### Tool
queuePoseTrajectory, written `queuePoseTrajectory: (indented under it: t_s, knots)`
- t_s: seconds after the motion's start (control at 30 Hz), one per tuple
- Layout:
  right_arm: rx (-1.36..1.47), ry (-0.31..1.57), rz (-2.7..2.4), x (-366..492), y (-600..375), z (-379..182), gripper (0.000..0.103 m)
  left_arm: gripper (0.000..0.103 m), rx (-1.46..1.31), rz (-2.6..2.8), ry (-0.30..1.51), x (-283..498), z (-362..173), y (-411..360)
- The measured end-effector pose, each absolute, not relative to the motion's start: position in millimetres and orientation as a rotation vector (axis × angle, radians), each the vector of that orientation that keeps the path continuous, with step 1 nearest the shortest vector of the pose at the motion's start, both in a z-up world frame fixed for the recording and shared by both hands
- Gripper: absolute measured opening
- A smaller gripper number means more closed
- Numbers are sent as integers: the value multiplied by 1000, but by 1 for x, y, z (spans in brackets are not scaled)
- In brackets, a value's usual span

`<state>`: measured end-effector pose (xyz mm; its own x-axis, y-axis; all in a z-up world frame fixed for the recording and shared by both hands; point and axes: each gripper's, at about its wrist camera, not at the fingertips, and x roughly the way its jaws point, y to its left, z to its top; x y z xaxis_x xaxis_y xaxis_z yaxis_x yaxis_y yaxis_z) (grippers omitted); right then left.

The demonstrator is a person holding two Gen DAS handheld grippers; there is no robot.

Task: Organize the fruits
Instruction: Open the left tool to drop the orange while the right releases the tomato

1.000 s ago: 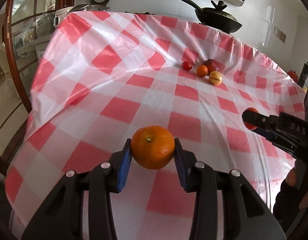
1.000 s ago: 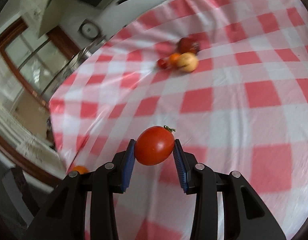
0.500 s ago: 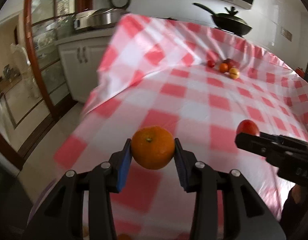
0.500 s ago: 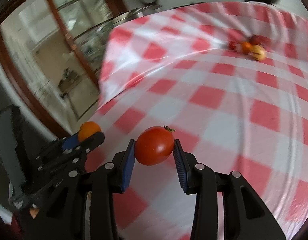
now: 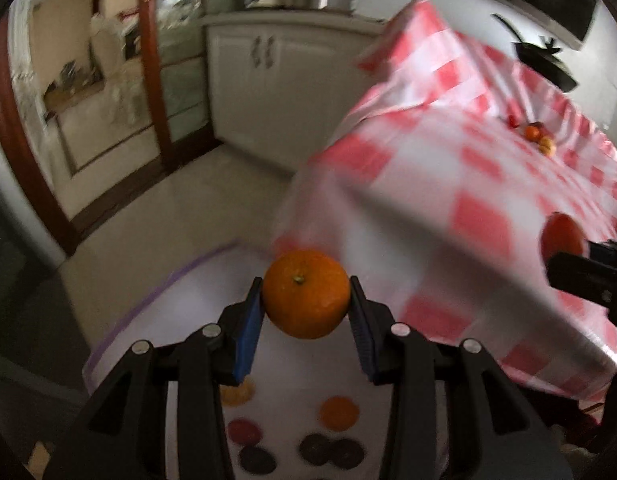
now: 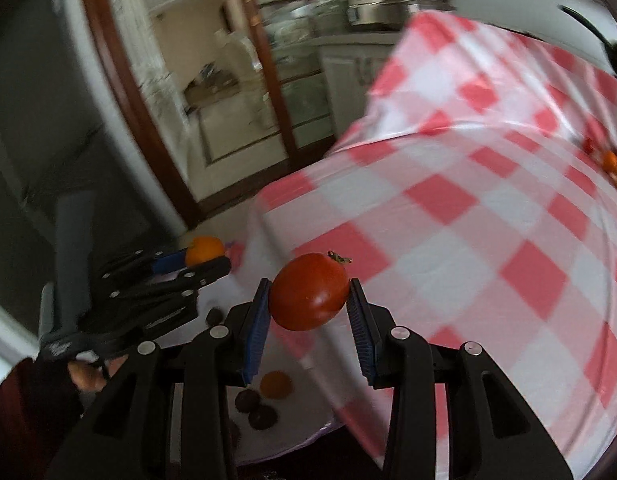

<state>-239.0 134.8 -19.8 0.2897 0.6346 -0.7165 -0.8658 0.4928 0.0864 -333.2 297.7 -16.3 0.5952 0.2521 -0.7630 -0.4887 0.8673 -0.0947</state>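
Note:
My left gripper (image 5: 306,312) is shut on an orange (image 5: 306,294) and holds it in the air over a white bin (image 5: 156,292) below the table's near left corner. Several orange and dark fruits (image 5: 336,412) lie in the bin. My right gripper (image 6: 308,312) is shut on a red tomato (image 6: 308,292), above the table edge, with the bin (image 6: 276,436) beneath. The left gripper and its orange (image 6: 204,250) show at the left of the right wrist view. The tomato (image 5: 562,236) shows at the right of the left wrist view.
The table has a red-and-white checked cloth (image 5: 488,184). A small group of fruits (image 5: 538,138) lies at its far side, with a black pan (image 5: 544,64) behind. White cabinets (image 5: 268,92) and a wooden door frame (image 5: 152,64) stand to the left, with tiled floor between.
Both grippers have swung left and down, off the table's near left corner, still holding their fruits. The white bin with fruit has come into view under them.

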Motion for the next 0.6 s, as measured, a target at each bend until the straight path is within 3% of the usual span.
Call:
queuePoseTrajectory:
  t_s: [0.37,0.6]
  knots:
    - [-841,870,1163,-311,205,-128,38,41,-441,522,1018,-359,-102,333]
    - [-949,965,1121,-307,214,-172,38,41,-499,571,1069,-371,-129,350]
